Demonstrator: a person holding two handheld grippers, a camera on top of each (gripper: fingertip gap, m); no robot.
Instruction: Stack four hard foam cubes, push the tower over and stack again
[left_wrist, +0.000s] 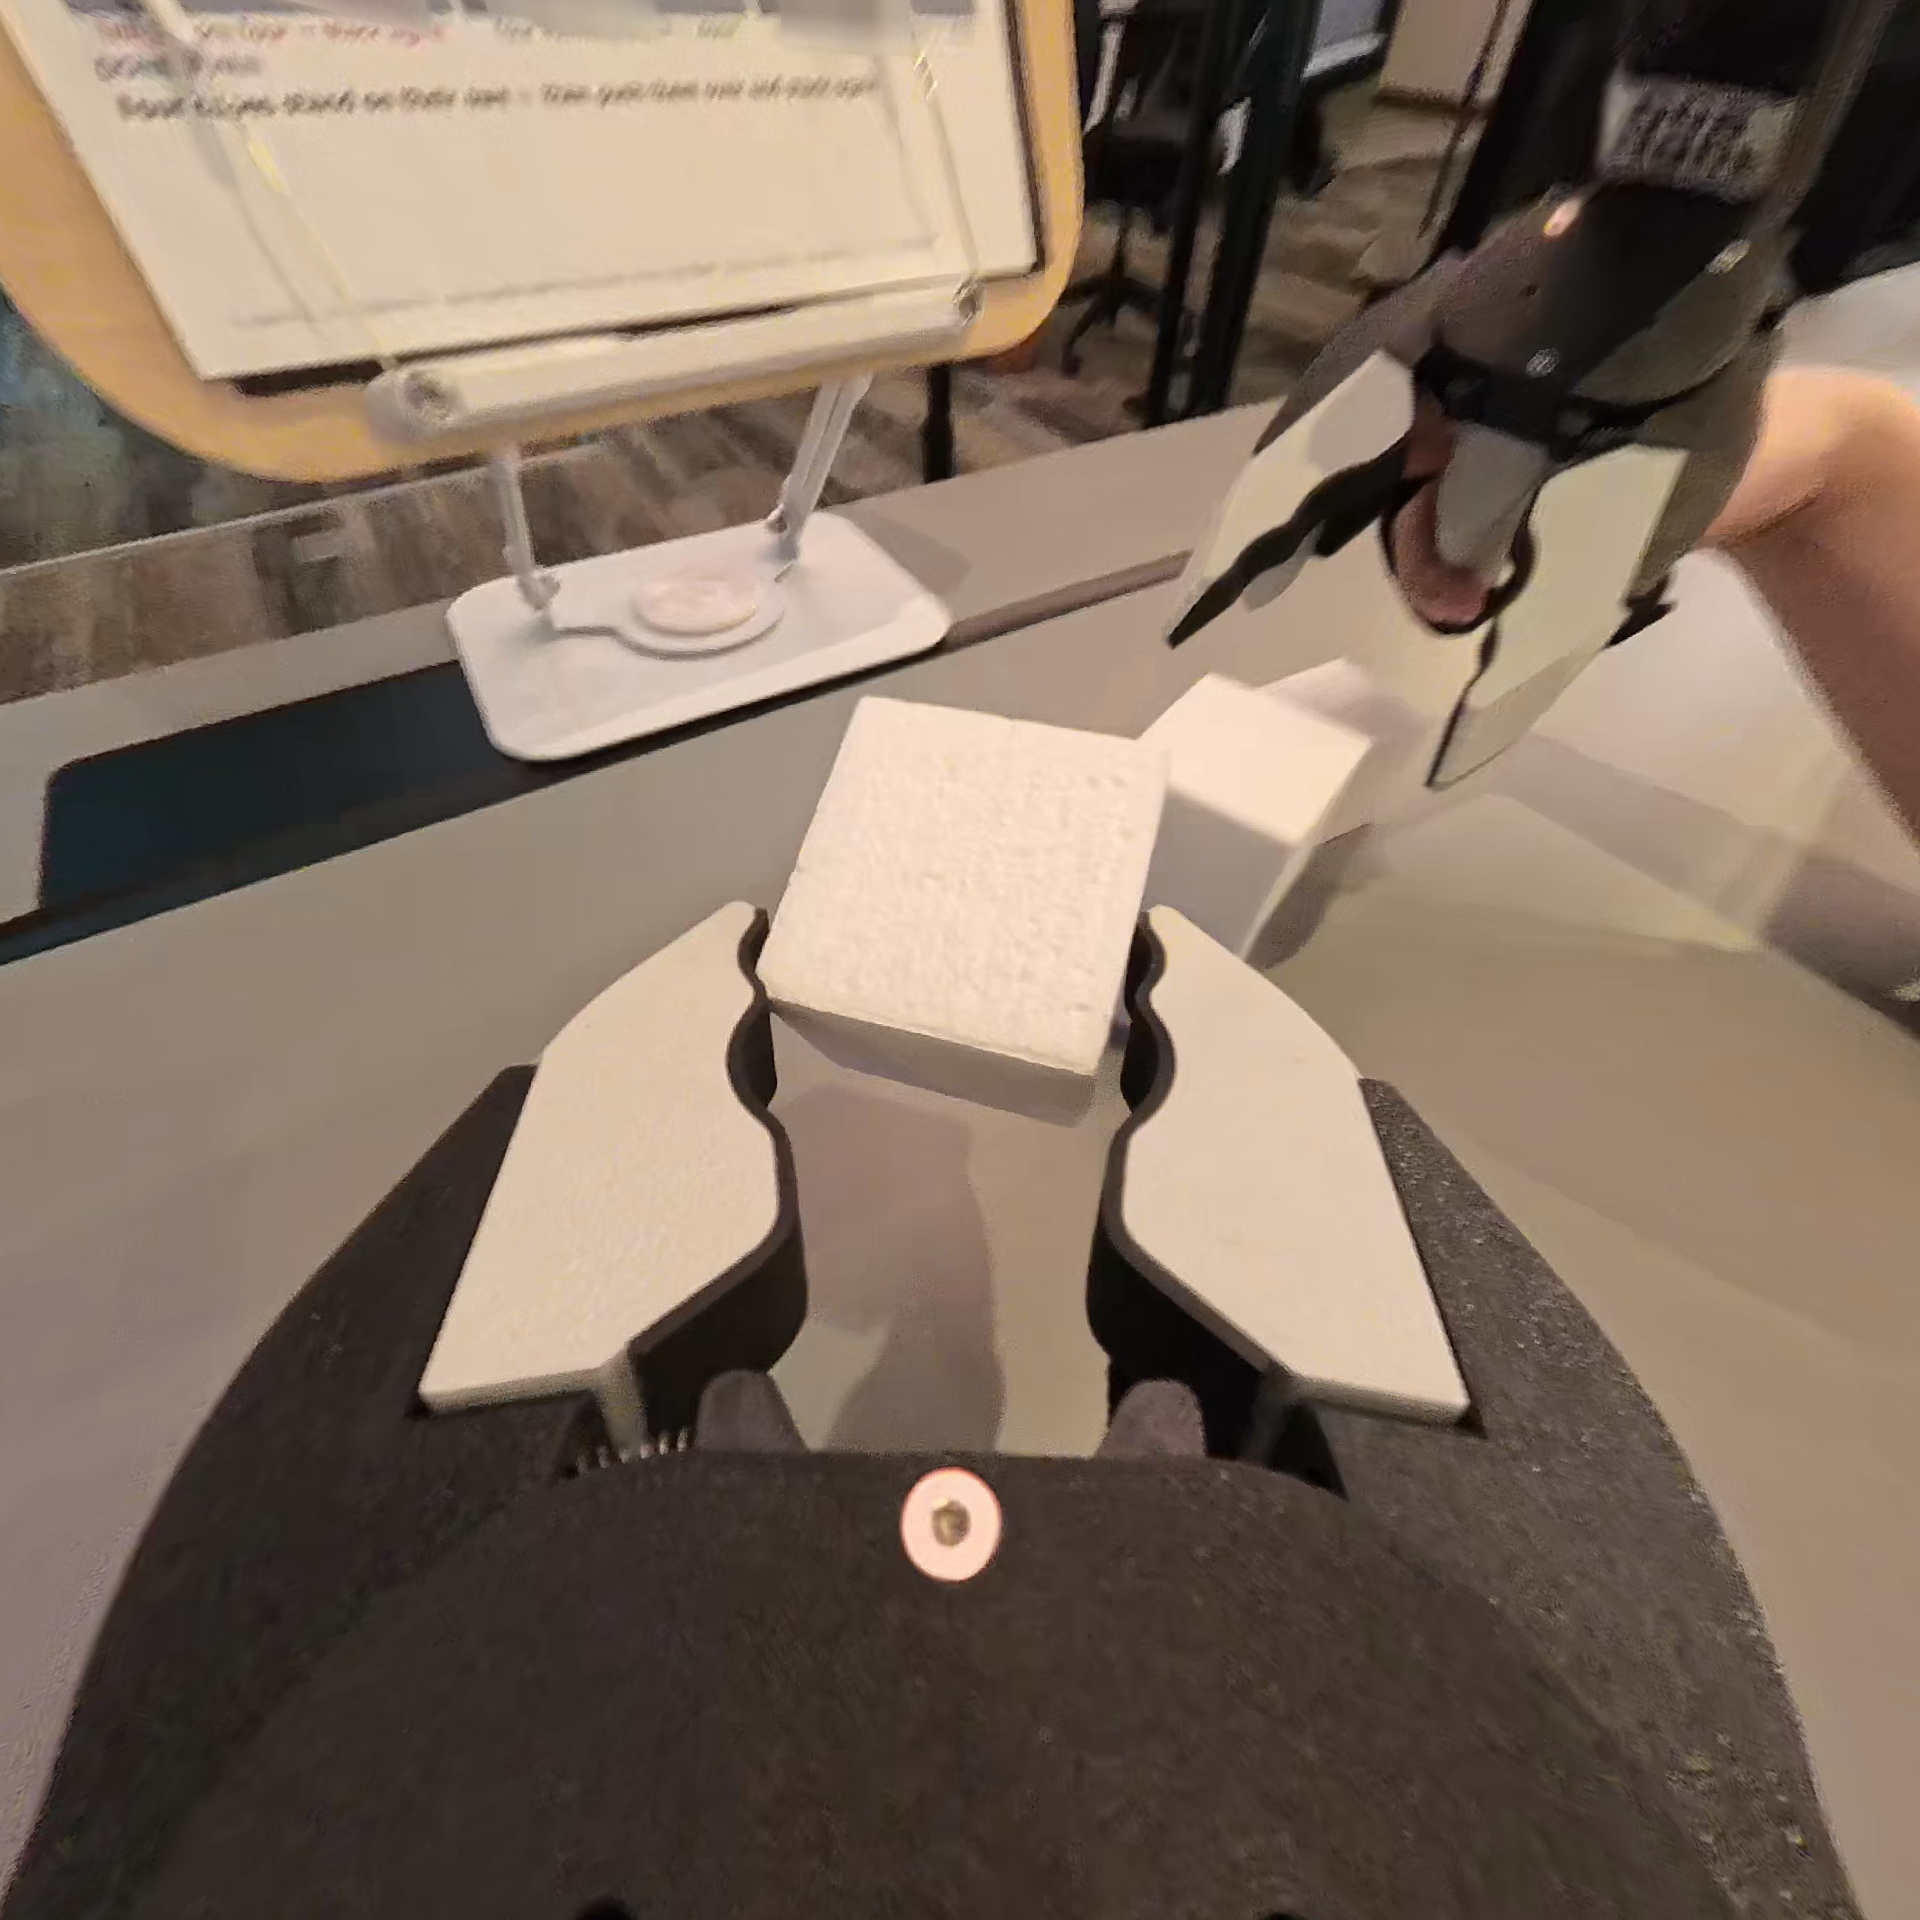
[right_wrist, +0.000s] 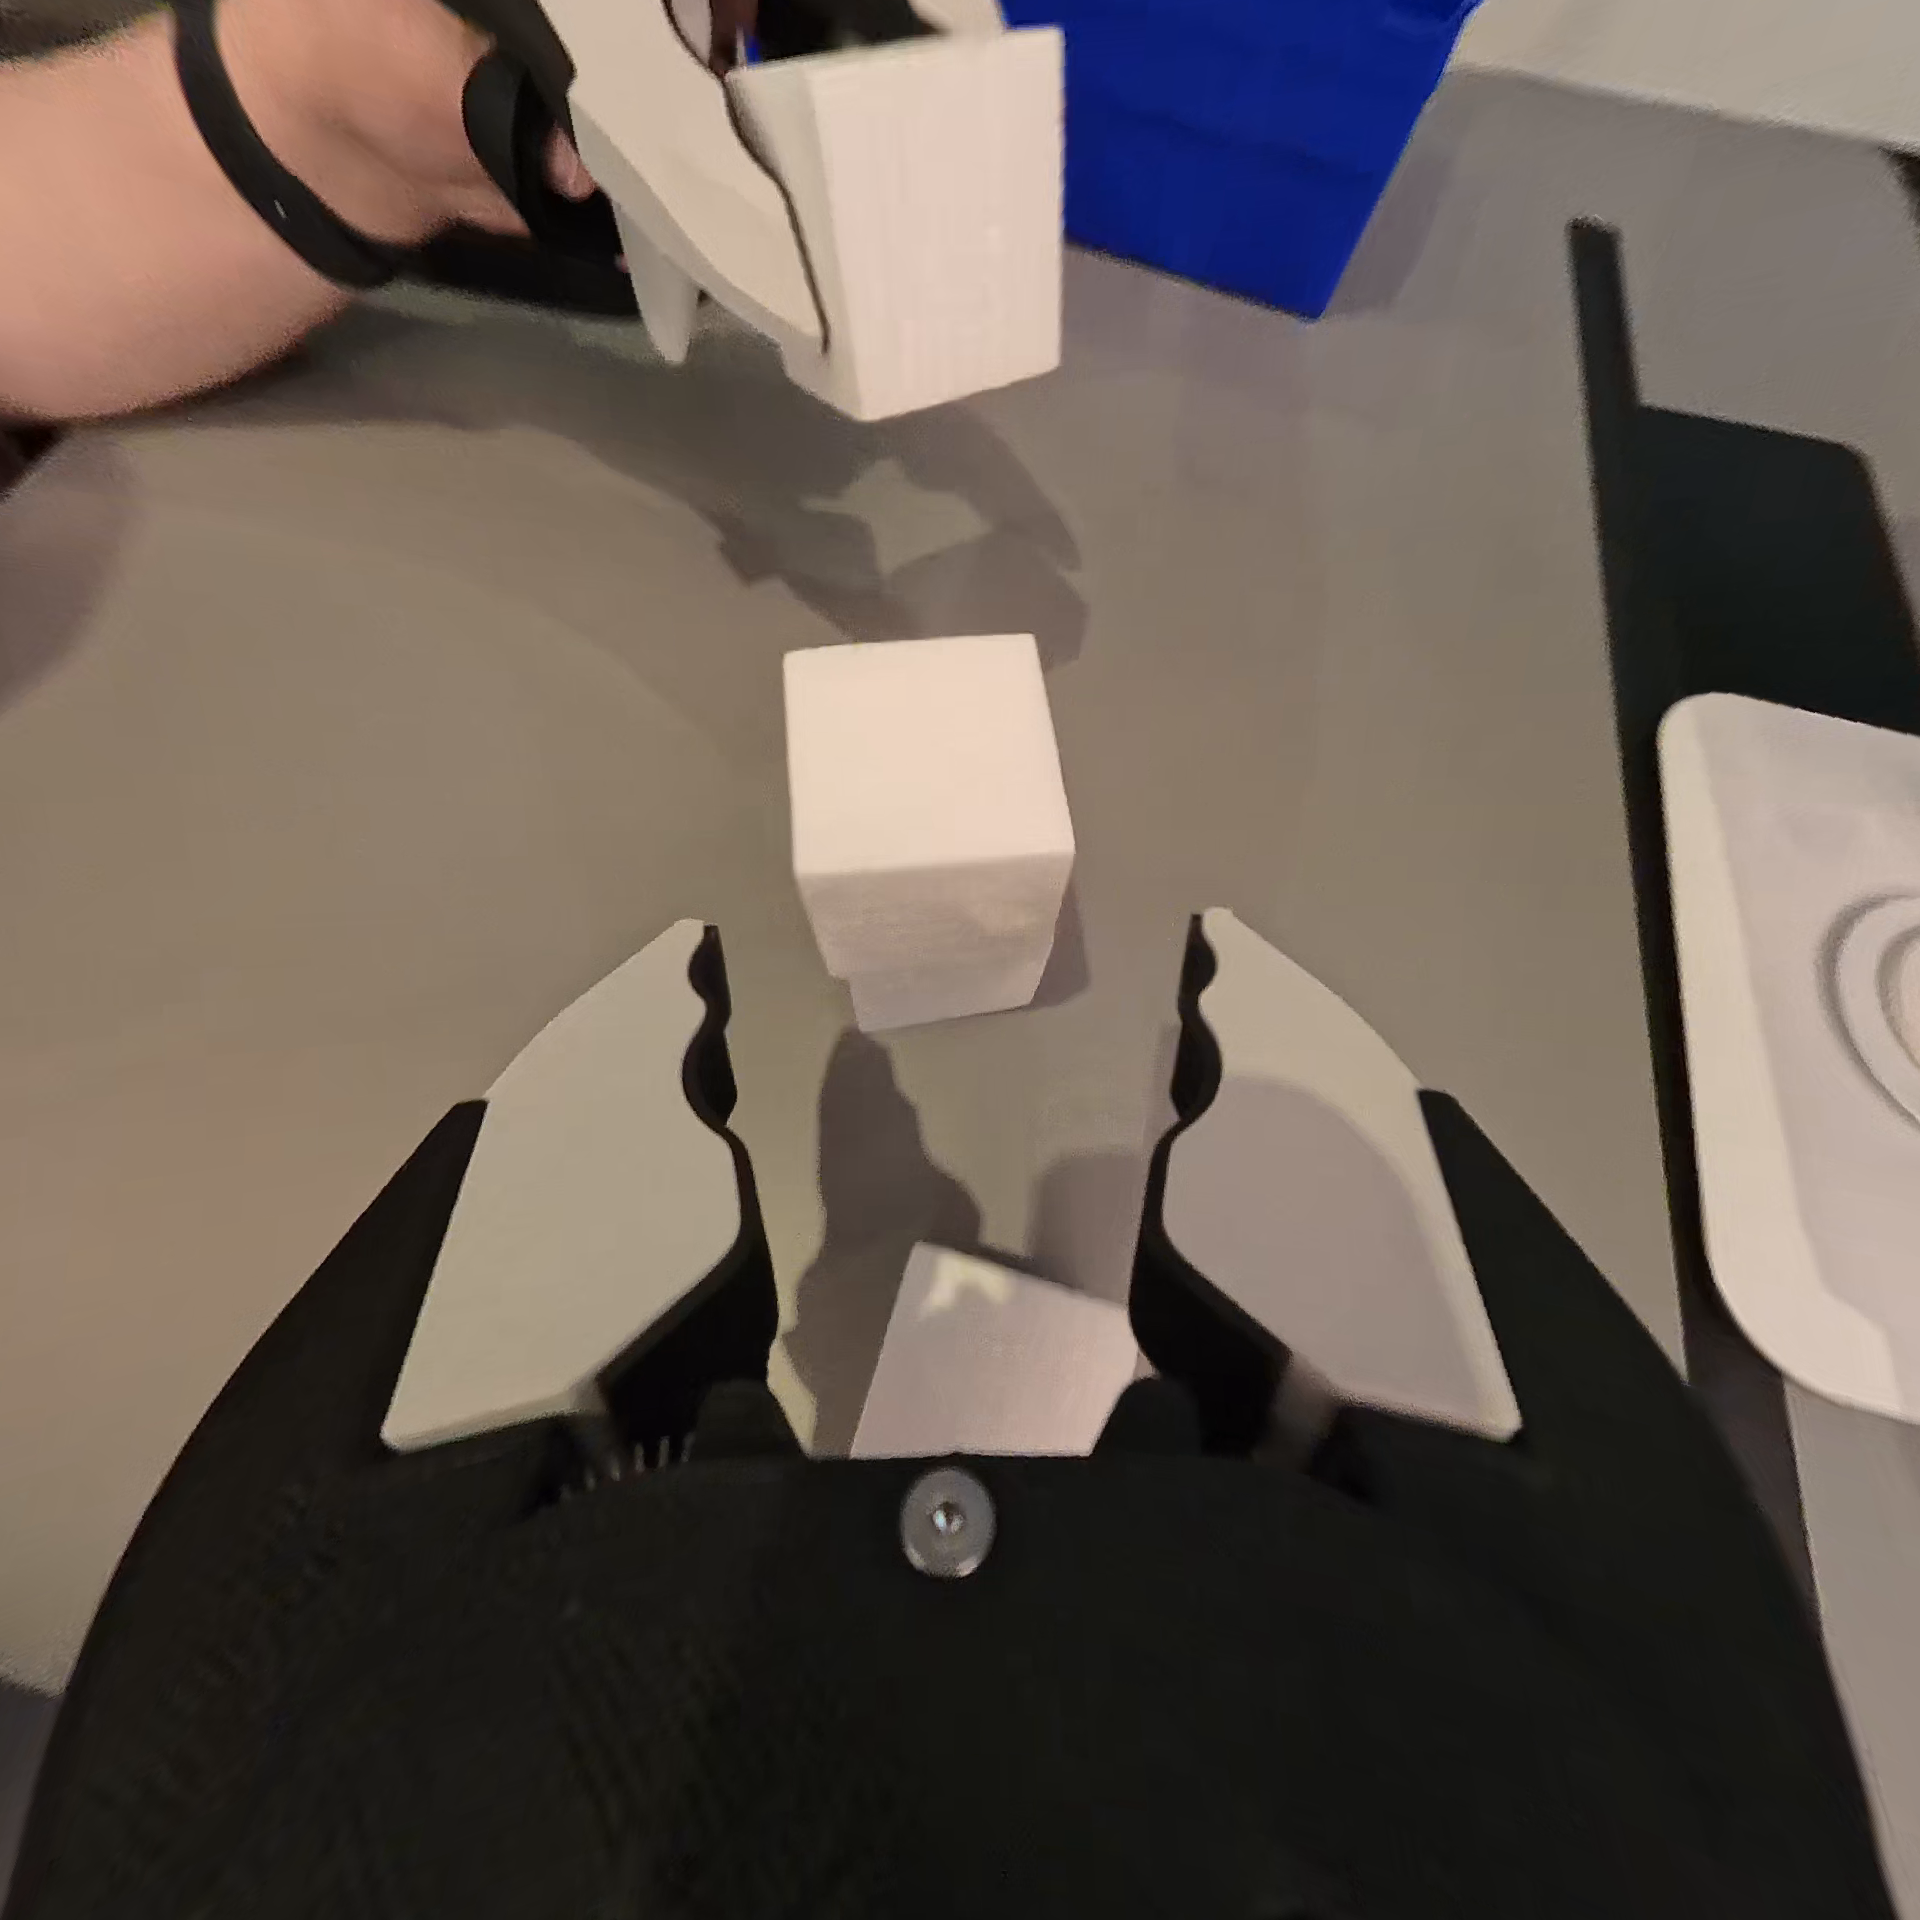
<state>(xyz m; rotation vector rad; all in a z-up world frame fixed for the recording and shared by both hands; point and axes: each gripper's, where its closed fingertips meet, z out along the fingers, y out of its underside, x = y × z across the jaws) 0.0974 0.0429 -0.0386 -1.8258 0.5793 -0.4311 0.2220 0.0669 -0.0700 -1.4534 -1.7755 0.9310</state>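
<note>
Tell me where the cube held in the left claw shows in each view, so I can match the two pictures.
Left wrist view: held cube sits centre frame, clamped between the left claw tips.
Right wrist view: same cube at top centre, lifted above the table.
Shared landmark: the white stand base, behind the cube in the left view, at the right edge in the right view.

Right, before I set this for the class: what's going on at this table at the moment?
A person is working with two handheld grippers and white foam cubes on a grey table. The left gripper is shut on a cube, held above the table. The right gripper is open and empty, behind a two-cube stack whose top cube sits slightly askew. A fourth cube lies loose beneath the right gripper. A blue bin stands beyond.
</note>
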